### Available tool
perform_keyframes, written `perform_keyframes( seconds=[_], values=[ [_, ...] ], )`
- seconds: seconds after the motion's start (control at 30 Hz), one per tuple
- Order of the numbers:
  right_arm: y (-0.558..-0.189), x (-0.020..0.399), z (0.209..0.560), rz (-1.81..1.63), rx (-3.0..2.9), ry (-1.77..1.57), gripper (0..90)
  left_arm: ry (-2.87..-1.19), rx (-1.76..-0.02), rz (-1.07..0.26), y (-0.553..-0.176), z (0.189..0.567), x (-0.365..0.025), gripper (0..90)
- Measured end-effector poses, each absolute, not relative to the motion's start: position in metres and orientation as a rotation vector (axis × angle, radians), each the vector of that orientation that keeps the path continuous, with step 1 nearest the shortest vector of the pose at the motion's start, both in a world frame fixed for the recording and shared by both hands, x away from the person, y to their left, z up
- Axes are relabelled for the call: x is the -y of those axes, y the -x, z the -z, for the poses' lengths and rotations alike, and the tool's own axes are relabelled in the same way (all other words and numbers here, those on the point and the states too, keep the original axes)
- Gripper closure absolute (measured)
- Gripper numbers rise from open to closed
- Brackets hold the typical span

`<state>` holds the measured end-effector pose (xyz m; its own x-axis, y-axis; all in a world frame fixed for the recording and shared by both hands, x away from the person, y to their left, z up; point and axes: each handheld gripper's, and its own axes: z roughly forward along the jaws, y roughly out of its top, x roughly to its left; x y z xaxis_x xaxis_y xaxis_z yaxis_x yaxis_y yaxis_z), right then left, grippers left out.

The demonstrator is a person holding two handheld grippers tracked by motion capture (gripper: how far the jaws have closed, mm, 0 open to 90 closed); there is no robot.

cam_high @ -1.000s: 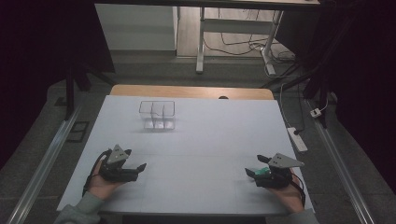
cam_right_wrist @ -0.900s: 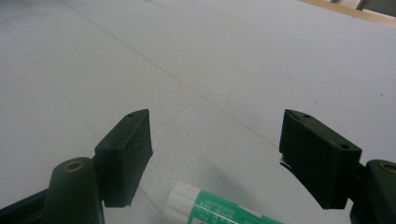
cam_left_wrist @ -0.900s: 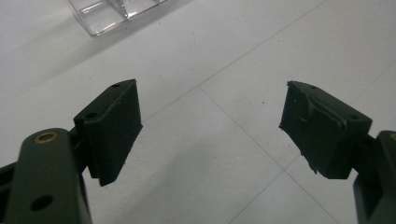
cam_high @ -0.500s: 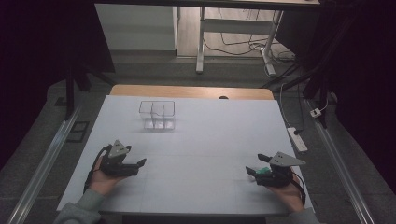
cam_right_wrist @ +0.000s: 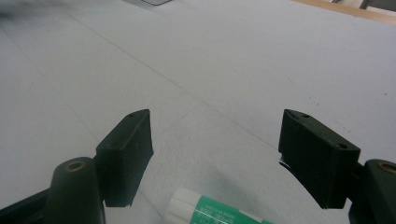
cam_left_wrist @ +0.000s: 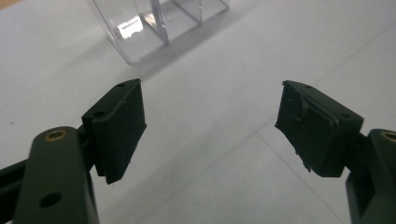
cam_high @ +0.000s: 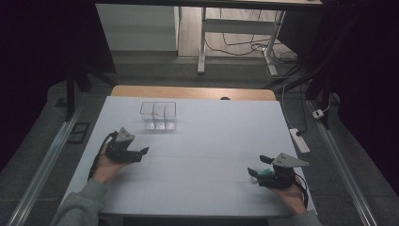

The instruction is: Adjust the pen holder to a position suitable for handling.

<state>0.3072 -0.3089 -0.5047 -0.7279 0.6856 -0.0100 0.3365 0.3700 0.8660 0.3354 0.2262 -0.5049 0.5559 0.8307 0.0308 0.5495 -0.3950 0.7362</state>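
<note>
Showing unreadable print, green-labelled tube between right claw.

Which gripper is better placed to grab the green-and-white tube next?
Right. The right gripper has the green-and-white tube lying just below its open fingers. The left gripper is across the table, near the clear divided box.

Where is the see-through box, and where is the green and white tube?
see-through box (cam_high: 158,116), high view, on its clear front wall.
green and white tube (cam_right_wrist: 219,214), right gripper view, on its green label just past the white cap.
</note>
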Motion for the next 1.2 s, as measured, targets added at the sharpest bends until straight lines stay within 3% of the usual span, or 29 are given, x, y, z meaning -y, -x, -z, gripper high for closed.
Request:
perform_keyframes(
  seconds=[0.73,0.9,1.2],
  values=[
    [-0.307,0.307,0.507,-1.284,-2.299,-0.879,25.5,-2.062,-1.230,-0.528,-0.391,0.507,-0.259,34.0],
    [-0.307,0.306,0.507,-1.268,-2.304,-0.879,25.5,-2.061,-1.240,-0.523,-0.400,0.510,-0.262,41.3],
    [-0.308,0.306,0.508,-1.255,-2.308,-0.877,25.7,-2.033,-1.276,-0.516,-0.420,0.514,-0.264,73.0]
  ],
)
